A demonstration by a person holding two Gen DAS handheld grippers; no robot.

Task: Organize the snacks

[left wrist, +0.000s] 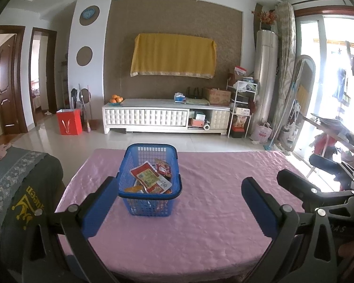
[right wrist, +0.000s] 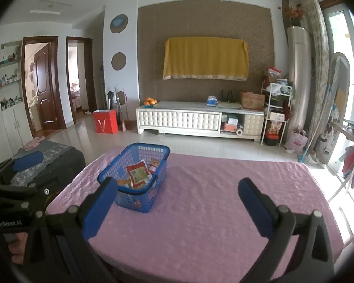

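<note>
A blue plastic basket [left wrist: 151, 202] stands on the pink-covered table [left wrist: 212, 212] and holds several red and white snack packets [left wrist: 151, 176]. My left gripper [left wrist: 179, 198] is open and empty, held above the table's near side, with its left finger just in front of the basket's near left corner. In the right wrist view the basket [right wrist: 139, 200] sits left of centre with the snack packets [right wrist: 139, 173] inside. My right gripper [right wrist: 177, 195] is open and empty, to the right of the basket.
A chair with a grey cover [left wrist: 18, 184] stands at the table's left edge. Beyond the table are a tiled floor, a white TV cabinet [left wrist: 165, 115], a red bag [left wrist: 69, 121] and a shelf rack [left wrist: 242, 108]. The other gripper shows at the right [left wrist: 318, 188].
</note>
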